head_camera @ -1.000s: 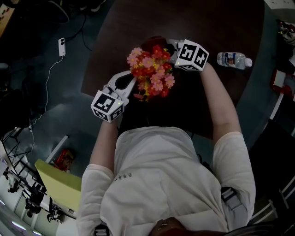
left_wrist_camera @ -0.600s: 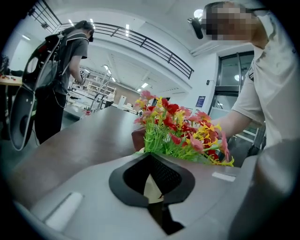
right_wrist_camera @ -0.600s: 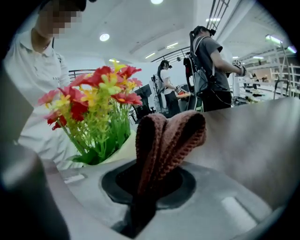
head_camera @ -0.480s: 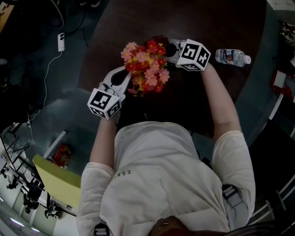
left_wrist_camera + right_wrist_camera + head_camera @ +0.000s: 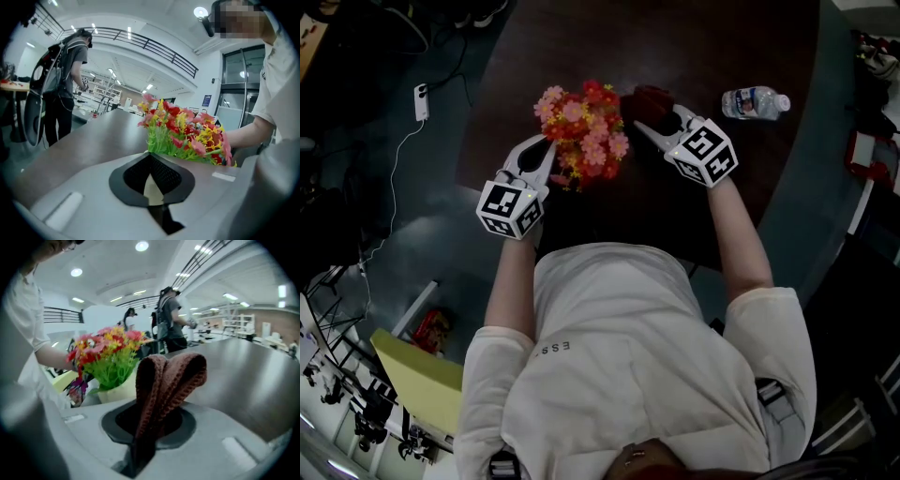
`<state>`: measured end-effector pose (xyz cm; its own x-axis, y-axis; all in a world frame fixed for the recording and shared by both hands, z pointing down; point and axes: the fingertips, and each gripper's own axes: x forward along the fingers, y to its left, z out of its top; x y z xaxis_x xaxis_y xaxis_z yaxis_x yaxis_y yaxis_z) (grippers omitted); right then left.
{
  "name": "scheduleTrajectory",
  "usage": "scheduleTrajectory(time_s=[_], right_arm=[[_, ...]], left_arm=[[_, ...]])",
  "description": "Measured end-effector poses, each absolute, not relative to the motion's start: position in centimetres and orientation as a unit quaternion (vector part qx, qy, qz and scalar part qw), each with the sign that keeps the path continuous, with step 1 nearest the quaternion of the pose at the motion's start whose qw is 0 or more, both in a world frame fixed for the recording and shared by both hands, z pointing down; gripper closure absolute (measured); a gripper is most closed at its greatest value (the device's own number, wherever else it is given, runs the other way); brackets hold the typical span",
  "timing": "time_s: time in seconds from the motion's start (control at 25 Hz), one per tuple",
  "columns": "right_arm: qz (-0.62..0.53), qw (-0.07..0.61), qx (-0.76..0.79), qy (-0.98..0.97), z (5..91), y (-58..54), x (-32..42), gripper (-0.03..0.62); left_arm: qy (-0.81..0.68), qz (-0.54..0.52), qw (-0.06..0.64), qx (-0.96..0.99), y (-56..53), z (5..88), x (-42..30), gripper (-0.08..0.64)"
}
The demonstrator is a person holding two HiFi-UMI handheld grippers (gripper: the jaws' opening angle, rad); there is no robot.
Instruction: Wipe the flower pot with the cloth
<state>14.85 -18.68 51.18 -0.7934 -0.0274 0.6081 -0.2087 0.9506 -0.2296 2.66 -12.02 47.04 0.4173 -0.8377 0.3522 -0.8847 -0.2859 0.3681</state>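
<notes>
Red, pink and yellow artificial flowers point(image 5: 581, 131) fill a cream flower pot point(image 5: 116, 389) on the dark round table point(image 5: 722, 47). My left gripper point(image 5: 546, 142) reaches in from the left. In the left gripper view its jaws point(image 5: 151, 157) are shut with a cream sliver of the pot point(image 5: 151, 192) pinched between them, the flowers point(image 5: 187, 133) just beyond. My right gripper point(image 5: 661, 117) is right of the flowers, apart from them, shut on a brown knitted cloth point(image 5: 652, 97). The cloth point(image 5: 168, 376) folds up out of the right gripper point(image 5: 150, 413), beside the pot.
A plastic water bottle point(image 5: 753, 101) lies on the table to the right. The table's curved edge runs at the left and right. Off the table lie a white power strip with cable point(image 5: 420, 98) and a yellow-green board point(image 5: 417, 375). People point(image 5: 171, 324) stand beyond the table.
My right gripper has drawn the cloth from behind the flowers out to their right and turned. The left gripper has stayed at the pot.
</notes>
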Motion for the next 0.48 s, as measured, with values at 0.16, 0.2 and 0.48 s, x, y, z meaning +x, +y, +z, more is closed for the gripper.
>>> scheduleTrajectory(time_s=[0.16, 0.2, 0.48], right_arm=[[0.192, 0.247, 0.231, -0.921, 47.2, -20.3, 17.6, 0.546], [0.194, 0.236, 0.257, -0.917, 46.4, -20.3, 18.2, 0.546], [0.182, 0.228, 0.346, -0.892, 45.5, -17.0, 19.2, 0.546]], left_arm=[[-0.583, 0.034, 0.21, 0.784, -12.3, 44.0, 0.7, 0.545], [-0.588, 0.034, 0.197, 0.784, -12.5, 43.1, 0.3, 0.545], [-0.562, 0.035, 0.156, 0.811, -12.1, 39.9, -0.9, 0.545]])
